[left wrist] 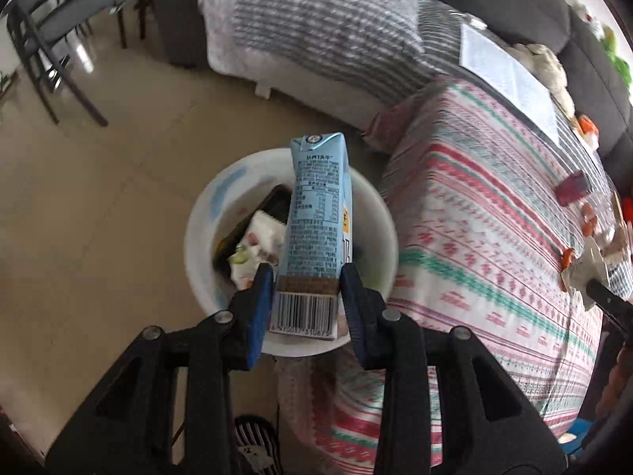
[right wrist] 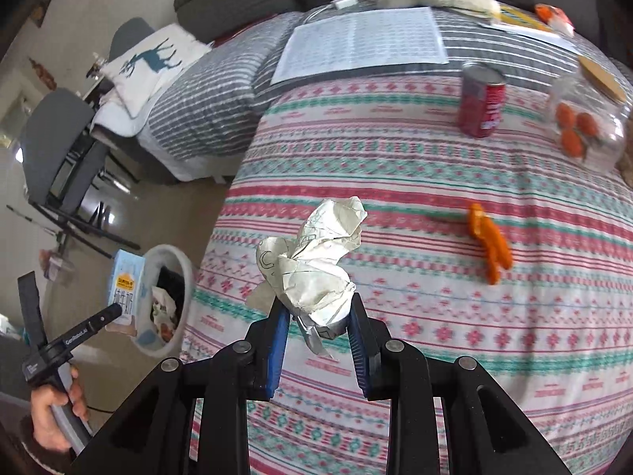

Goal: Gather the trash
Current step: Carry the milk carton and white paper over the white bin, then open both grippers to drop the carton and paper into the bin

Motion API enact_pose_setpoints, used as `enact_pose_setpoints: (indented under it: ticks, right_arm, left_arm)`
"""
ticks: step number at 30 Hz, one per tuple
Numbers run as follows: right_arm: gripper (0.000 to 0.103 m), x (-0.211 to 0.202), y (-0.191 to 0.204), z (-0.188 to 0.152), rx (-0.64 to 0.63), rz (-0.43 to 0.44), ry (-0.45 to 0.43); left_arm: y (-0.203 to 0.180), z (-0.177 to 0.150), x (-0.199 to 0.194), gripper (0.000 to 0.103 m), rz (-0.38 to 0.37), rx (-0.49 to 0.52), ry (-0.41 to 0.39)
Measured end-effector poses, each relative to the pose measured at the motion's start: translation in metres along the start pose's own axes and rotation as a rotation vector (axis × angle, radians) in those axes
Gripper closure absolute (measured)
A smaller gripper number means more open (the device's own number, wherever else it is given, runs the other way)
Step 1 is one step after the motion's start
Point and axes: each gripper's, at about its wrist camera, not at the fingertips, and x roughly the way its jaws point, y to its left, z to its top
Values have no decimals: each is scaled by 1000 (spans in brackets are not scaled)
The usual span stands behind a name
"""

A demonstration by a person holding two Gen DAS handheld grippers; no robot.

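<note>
Jaws of the left gripper [left wrist: 306, 277] clamp a milk carton [left wrist: 314, 225] above the bin [left wrist: 205, 213]; right gripper [right wrist: 316, 308] pinches crumpled paper [right wrist: 316, 261] over the desk [right wrist: 455, 316]. Releasing toward 3 o'clock risks the carton missing the rim.

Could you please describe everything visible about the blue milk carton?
The milk carton is a slim, light-blue rectangular pack that looks like coated paperboard, with small printed text, a brown band and a barcode near its lower end, plus a yellow label on one side. It looks intact. The left gripper clamps its lower end between blue pads, and it points away from the camera over the white bin, which already holds wrappers, beside the cloth-covered table.
</note>
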Motion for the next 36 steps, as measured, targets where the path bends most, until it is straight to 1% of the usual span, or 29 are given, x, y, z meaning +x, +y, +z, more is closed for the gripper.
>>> enact_pose_setpoints:
  ticks: [6,8,9,10,11,12,13,14,17,22,24,29,32,33,35,36]
  right_arm:
    - [73,23,32,3,-32,23,35]
    - [73,29,43,3,-42,35,44]
    - [73,33,50,3,-51,43,48]
    - [73,36,55,3,-58,49,51]
    - [73,39,62,2,-66,58,56]
    - [73,43,70,2,-75,67,62]
    - [73,47,76,1,-81,74,67]
    - [73,52,83,0,-90,83,74]
    - [73,67,105,-3,-116,99,101]
    - [73,92,138,-10,-168,111,142]
    - [73,101,149,-13,-186,122,152]
    - [72,120,175,-16,-217,163,166]
    - [72,130,188,-16,-233,177,161]
    - [71,132,192,-15,-237,182,158]
    - [66,137,195,-14,-244,203,152]
    - [62,140,198,-14,-241,214,152]
  left_arm:
    - [22,1,6,66,19,-35,7]
    - [26,2,10,65,16,-26,20]
    - [27,2,12,65,28,-21,25]
    - [29,2,12,62,44,-22,22]
    - [31,3,11,51,55,-22,18]
    - [34,3,9,44,61,-24,10]
    - [37,3,7,32,68,-31,2]
    - [42,4,6,26,76,-41,-5]
    - [55,4,6,21,86,-66,9]
    - [77,-2,5,19,124,-93,35]
    - [86,-2,2,18,131,-102,27]
    - [100,1,-4,7,160,-108,-6]
    - [104,2,-6,6,180,-91,-23]
    - [104,2,-5,6,186,-84,-25]
    - [105,3,-4,5,194,-70,-26]
    - [105,3,-3,5,196,-65,-24]
